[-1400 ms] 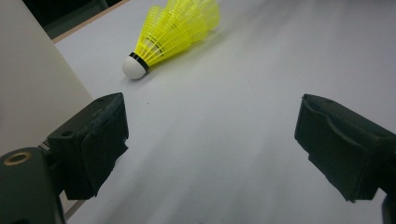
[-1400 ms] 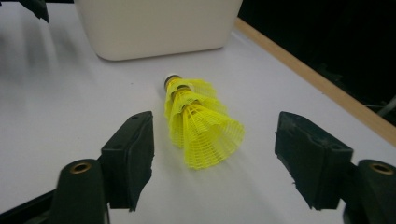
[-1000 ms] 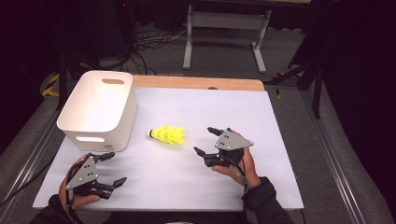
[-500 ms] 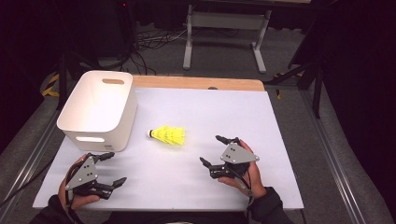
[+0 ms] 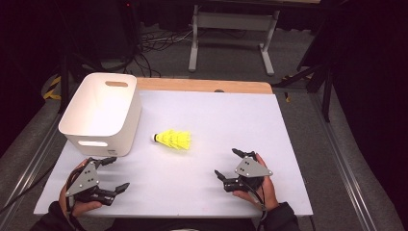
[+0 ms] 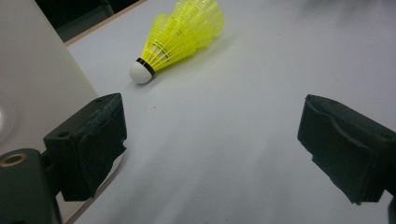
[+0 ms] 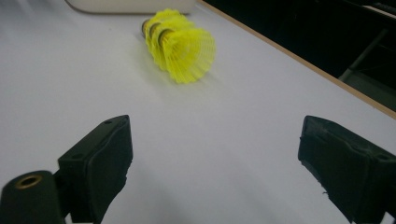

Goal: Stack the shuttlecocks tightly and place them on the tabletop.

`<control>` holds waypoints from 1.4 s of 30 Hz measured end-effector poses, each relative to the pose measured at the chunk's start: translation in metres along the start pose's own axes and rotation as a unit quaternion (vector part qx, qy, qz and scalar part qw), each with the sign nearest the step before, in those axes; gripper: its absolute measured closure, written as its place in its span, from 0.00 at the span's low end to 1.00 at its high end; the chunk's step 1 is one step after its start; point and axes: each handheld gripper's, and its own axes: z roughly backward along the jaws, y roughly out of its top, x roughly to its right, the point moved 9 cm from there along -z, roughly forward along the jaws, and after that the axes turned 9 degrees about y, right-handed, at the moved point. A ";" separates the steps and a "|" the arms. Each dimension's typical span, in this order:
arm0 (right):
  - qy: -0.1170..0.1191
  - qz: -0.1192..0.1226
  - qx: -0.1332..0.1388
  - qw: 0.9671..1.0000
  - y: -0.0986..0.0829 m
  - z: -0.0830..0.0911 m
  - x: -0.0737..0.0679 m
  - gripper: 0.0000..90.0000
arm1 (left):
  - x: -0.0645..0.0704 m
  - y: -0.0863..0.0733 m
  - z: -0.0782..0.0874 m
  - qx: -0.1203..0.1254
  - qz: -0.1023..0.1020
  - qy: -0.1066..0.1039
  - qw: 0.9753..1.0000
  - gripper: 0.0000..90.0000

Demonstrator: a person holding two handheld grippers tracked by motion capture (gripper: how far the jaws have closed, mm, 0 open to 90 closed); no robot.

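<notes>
Surroundings: dark room; cables and a grey metal stand (image 5: 231, 29) are seen on the floor beyond the table.
Surface: a white table (image 5: 231, 120) with a wooden far edge is laid out under the high view.
Bin: a white bin (image 5: 102, 113) with a handle slot is stood at the far left of the table, open side up.
Shuttlecock position: the yellow shuttlecock (image 5: 174, 139) is lain on its side on the bare table, just right of the bin, apart from it and from both grippers.
Shuttlecock axis: the long axis is laid roughly left to right across the table; the white cork tip (image 6: 140, 72) is pointed toward the bin, the flared skirt (image 7: 189, 51) toward the right gripper.
Left gripper: the left gripper (image 5: 111, 174) is held low at the near left corner, jaws spread wide with nothing between them.
Right gripper: the right gripper (image 5: 228, 163) is held at the near right, jaws likewise parted and empty.
Change: over the last second the right gripper has been drawn back from a spot close beside the shuttlecock's skirt toward the person's edge of the table; the left gripper and the shuttlecock have been left where they were.
Meaning: no grasp has been made; the shuttlecock is judged still to be picked up, and an approach must be started afresh.
Suggested approach: a grip across the skirt, square to the long axis, is judged the easier one from the right.
</notes>
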 end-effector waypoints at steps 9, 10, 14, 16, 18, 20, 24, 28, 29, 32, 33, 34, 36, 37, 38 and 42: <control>0.002 -0.022 -0.022 1.000 -0.008 -0.016 0.004 0.15 | -0.001 0.002 0.001 0.008 0.003 0.000 1.000 0.08; 0.001 -0.026 -0.026 0.999 -0.009 -0.019 0.006 0.16 | 0.000 0.003 0.000 0.009 0.005 -0.001 1.000 0.07; 0.035 -0.048 -0.042 0.997 -0.006 -0.042 0.002 0.15 | 0.000 0.003 0.002 0.011 0.001 0.001 1.000 0.05; 0.041 -0.041 -0.055 0.997 -0.003 -0.052 -0.002 0.16 | -0.001 0.003 0.002 0.013 0.005 0.000 1.000 0.05; 0.056 -0.032 -0.058 0.996 0.005 -0.060 -0.009 0.16 | -0.002 0.003 0.002 0.015 0.007 0.003 1.000 0.04; 0.068 -0.023 -0.061 0.995 0.012 -0.068 -0.016 0.17 | -0.003 0.004 0.002 0.015 0.004 0.007 1.000 0.04; 0.098 -0.012 -0.067 0.993 0.025 -0.087 -0.029 0.24 | -0.002 0.003 0.002 0.014 0.006 0.007 1.000 0.05; 0.121 -0.020 -0.078 0.989 0.034 -0.106 -0.037 0.25 | -0.003 0.003 0.001 0.011 0.005 0.011 1.000 0.05; 0.121 -0.020 -0.078 0.989 0.034 -0.106 -0.037 0.25 | -0.003 0.003 0.001 0.011 0.005 0.011 1.000 0.05; 0.112 -0.019 -0.096 0.989 0.038 -0.123 -0.037 0.28 | -0.003 0.001 0.001 0.004 0.003 0.018 1.000 0.06; 0.111 -0.018 -0.096 0.989 0.040 -0.127 -0.036 0.28 | -0.003 0.001 0.001 0.003 0.002 0.018 1.000 0.06; 0.109 -0.022 -0.098 0.989 0.041 -0.130 -0.035 0.29 | -0.003 0.001 0.000 0.004 0.003 0.019 1.000 0.07; 0.116 -0.029 -0.102 0.988 0.042 -0.137 -0.035 0.30 | -0.003 0.002 0.000 0.004 0.001 0.021 1.000 0.07; 0.118 -0.032 -0.102 0.987 0.043 -0.139 -0.035 0.30 | -0.003 0.002 0.000 0.004 0.002 0.021 1.000 0.07; 0.116 -0.033 -0.108 0.987 0.044 -0.142 -0.034 0.30 | -0.003 0.002 0.000 0.002 0.001 0.021 1.000 0.07; 0.141 -0.044 -0.093 0.985 0.054 -0.151 -0.039 0.29 | -0.002 -0.001 -0.003 -0.011 -0.005 0.030 0.999 0.09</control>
